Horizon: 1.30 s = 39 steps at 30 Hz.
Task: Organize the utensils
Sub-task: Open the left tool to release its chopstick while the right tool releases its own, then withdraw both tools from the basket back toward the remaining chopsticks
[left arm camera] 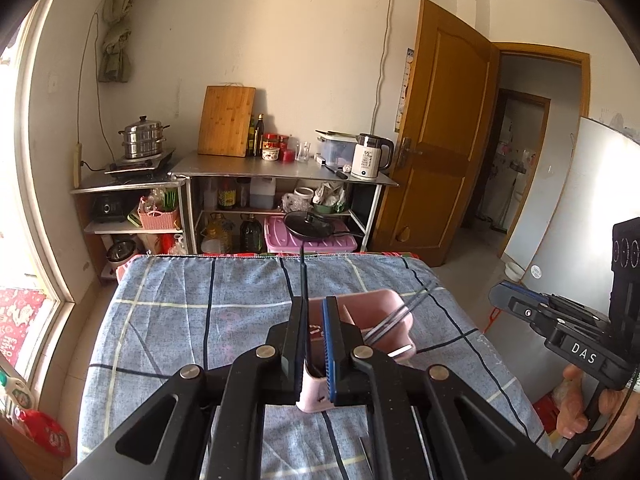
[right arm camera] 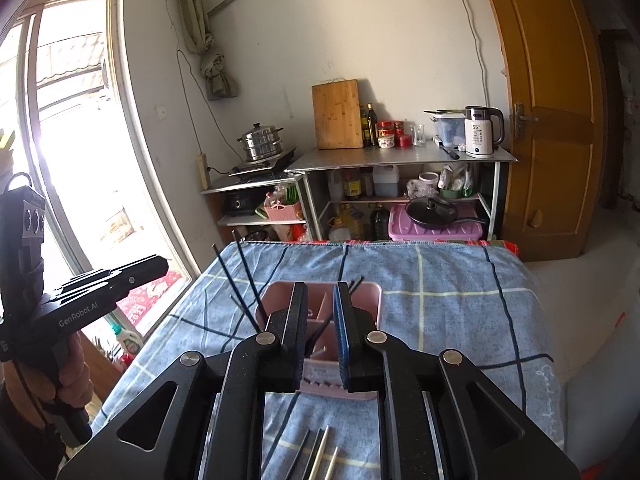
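A pink utensil holder point(right arm camera: 362, 300) with compartments stands on the blue checked cloth point(right arm camera: 440, 292); it also shows in the left wrist view point(left arm camera: 380, 312). Dark chopsticks point(right arm camera: 244, 280) lean out of its left side, others point(left arm camera: 404, 312) out of its right. My left gripper point(left arm camera: 314, 312) is over the holder, its jaws a narrow gap apart, with one dark chopstick point(left arm camera: 303, 276) against the left finger. My right gripper point(right arm camera: 320, 304) is open and empty above the holder. Several loose chopsticks point(right arm camera: 320, 456) lie on the cloth near me.
A metal shelf unit point(right arm camera: 400, 156) with a kettle point(right arm camera: 480, 132), cutting board point(right arm camera: 338, 114), bottles and a steamer pot point(right arm camera: 260, 146) stands behind the table. A window point(right arm camera: 80, 140) is at left, a wooden door point(right arm camera: 548, 112) at right.
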### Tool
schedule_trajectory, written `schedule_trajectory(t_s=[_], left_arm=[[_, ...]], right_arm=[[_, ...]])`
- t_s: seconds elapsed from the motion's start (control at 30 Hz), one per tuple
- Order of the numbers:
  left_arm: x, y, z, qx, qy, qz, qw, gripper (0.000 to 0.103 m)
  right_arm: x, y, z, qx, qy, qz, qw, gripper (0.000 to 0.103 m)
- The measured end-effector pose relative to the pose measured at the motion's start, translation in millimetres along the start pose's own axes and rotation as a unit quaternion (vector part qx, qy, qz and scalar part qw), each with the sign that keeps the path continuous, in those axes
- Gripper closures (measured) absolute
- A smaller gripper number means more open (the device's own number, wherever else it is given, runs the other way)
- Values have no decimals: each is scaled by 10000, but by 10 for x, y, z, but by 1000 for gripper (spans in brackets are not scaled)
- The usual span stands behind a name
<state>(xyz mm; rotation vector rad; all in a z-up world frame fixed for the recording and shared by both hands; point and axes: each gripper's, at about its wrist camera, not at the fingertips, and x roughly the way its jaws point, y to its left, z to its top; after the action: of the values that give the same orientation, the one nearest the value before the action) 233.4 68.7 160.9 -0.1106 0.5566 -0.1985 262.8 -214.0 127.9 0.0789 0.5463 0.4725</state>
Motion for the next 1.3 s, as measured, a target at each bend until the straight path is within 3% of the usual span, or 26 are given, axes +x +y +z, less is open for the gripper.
schedule_trajectory(t_s=[0.37, 0.77, 1.3], left_arm=[[-477, -262, -624, 29, -62, -176, 9998, 96], [-786, -557, -1282, 179, 71, -145, 9997, 96], [-698, -668, -1810, 167, 564, -317, 9978, 96]], right_arm=[[-501, 123, -481, -87, -93, 60, 9999, 84], [-883, 69, -1112, 87, 81, 57, 9999, 84], [-862, 35, -1550, 210, 487, 13, 9986, 84]])
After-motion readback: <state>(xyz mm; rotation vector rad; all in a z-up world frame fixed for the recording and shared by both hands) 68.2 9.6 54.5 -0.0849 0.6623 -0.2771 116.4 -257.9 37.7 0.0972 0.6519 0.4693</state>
